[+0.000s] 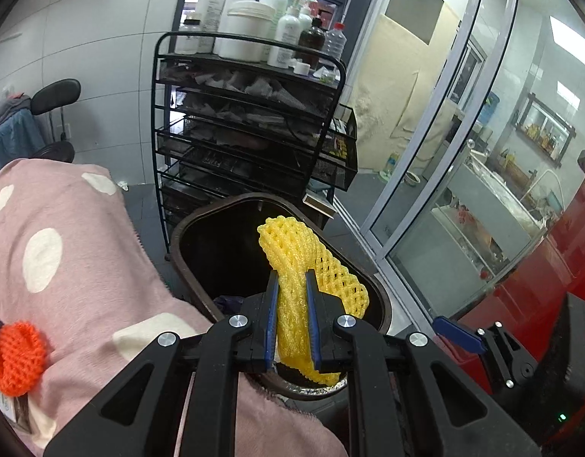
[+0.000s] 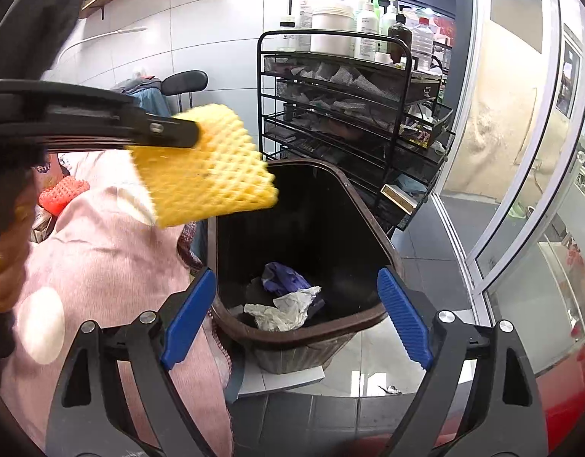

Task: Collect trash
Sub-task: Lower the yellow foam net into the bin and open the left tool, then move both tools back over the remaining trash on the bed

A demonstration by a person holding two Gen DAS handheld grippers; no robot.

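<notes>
My left gripper (image 1: 292, 285) is shut on a yellow foam net sleeve (image 1: 292, 262) and holds it over the near rim of a dark brown trash bin (image 1: 201, 224). In the right wrist view the left gripper (image 2: 195, 127) comes in from the left with the yellow foam net (image 2: 208, 175) above the bin's left edge (image 2: 346, 327). The bin holds a crumpled white tissue (image 2: 281, 310) and a purple glove (image 2: 283, 278). My right gripper (image 2: 296, 285) is open and empty, its blue pads astride the bin's near rim. An orange foam net (image 1: 18, 358) lies on the pink blanket.
A pink blanket with white dots (image 1: 64, 266) covers the surface left of the bin. A black wire trolley (image 1: 246, 122) with white bottles (image 1: 246, 19) stands behind the bin. A glass door (image 1: 464, 152) is on the right. A red object (image 1: 540, 285) is at the right edge.
</notes>
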